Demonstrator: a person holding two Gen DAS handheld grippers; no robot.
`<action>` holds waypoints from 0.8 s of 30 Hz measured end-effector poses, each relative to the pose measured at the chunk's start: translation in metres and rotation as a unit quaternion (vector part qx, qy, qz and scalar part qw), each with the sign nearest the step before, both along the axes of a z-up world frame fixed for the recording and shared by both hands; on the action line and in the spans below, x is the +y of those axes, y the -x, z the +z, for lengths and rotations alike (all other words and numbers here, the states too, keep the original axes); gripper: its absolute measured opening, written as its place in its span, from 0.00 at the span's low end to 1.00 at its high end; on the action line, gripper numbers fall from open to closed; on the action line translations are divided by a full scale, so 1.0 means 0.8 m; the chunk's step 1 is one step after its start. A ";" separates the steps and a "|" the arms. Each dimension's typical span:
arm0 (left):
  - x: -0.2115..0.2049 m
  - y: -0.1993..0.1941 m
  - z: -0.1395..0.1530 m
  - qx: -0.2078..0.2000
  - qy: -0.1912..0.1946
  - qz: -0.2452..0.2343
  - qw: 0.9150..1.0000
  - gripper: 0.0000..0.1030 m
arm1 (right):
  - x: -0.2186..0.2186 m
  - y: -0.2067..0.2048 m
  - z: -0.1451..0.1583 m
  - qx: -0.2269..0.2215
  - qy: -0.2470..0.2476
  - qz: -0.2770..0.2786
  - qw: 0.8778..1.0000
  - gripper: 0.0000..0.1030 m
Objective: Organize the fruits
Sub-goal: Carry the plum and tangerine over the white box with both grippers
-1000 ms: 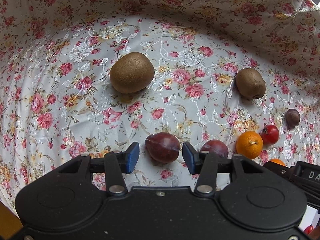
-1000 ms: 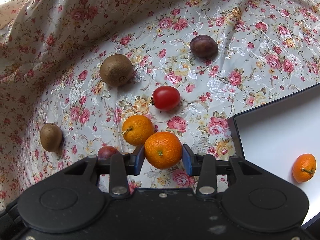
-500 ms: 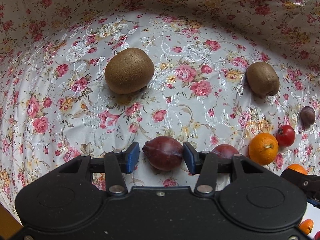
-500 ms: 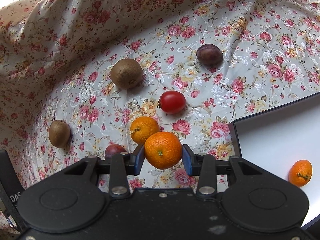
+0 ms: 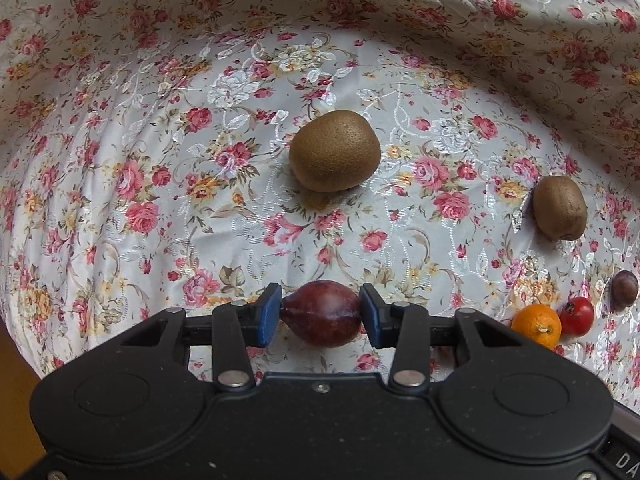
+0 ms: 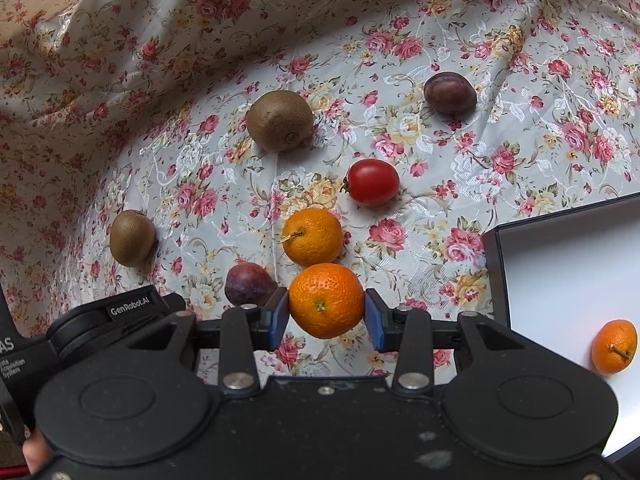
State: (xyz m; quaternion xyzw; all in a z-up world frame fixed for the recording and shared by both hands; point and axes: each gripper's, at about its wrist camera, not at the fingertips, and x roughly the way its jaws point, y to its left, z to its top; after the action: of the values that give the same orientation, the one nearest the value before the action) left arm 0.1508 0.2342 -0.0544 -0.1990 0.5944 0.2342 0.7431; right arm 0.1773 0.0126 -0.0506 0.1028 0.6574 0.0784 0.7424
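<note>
The left gripper (image 5: 321, 314) is pointing steeply down at the counter, which is lying under a flowered cloth (image 5: 160, 168). Its jaws have just been closing, and the blue pads (image 5: 267, 316) are now pressing on both sides of a dark red plum (image 5: 322, 312), so the plum is being clamped between them just above the cloth. A large kiwi (image 5: 335, 156) is lying farther ahead of the gripper, well apart from it. A second kiwi (image 5: 559, 208) is resting off to the right. Near the right edge, a mandarin (image 5: 537, 326) and a tomato (image 5: 577, 316) are sitting just beside each other, with a small dark plum (image 5: 625, 290) close behind them.

The right gripper (image 6: 326, 314) is also pointing steeply down and is gripping a mandarin (image 6: 326, 300) between its blue pads (image 6: 374, 320), held above the cloth. Just behind that fruit, a second mandarin (image 6: 313, 236) is lying on the cloth, with the tomato (image 6: 373, 182) beyond it. Another plum (image 6: 249, 284) is sitting just left of the held mandarin. One kiwi (image 6: 279, 120) is lying farther back, the other kiwi (image 6: 132, 238) off to the left, and a dark plum (image 6: 450, 93) at the far right. A white tray with a dark rim (image 6: 494, 264) is standing at the right, and one more mandarin (image 6: 614, 346) is lying inside it.
</note>
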 end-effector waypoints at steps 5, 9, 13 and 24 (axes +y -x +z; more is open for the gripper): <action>-0.016 0.003 0.024 0.006 -0.032 -0.009 0.999 0.49 | 0.008 0.007 0.001 0.014 -0.021 0.037 0.999 0.41; -0.031 0.003 0.036 -0.002 -0.009 -0.017 1.000 0.49 | 0.011 0.019 0.003 0.021 -0.022 0.078 0.997 0.41; -0.052 -0.001 0.043 -0.006 -0.004 -0.031 0.999 0.49 | 0.008 0.031 -0.001 0.049 -0.017 0.113 0.992 0.41; -0.149 -0.016 0.053 -0.018 0.000 -0.108 0.994 0.49 | -0.090 0.041 0.029 0.039 -0.016 0.075 0.996 0.41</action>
State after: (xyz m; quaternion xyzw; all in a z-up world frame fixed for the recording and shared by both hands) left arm 0.1633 0.1150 -0.0122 -0.1374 0.5991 0.1491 0.7746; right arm 0.1448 -0.0593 -0.0273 0.0679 0.6905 0.1408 0.7062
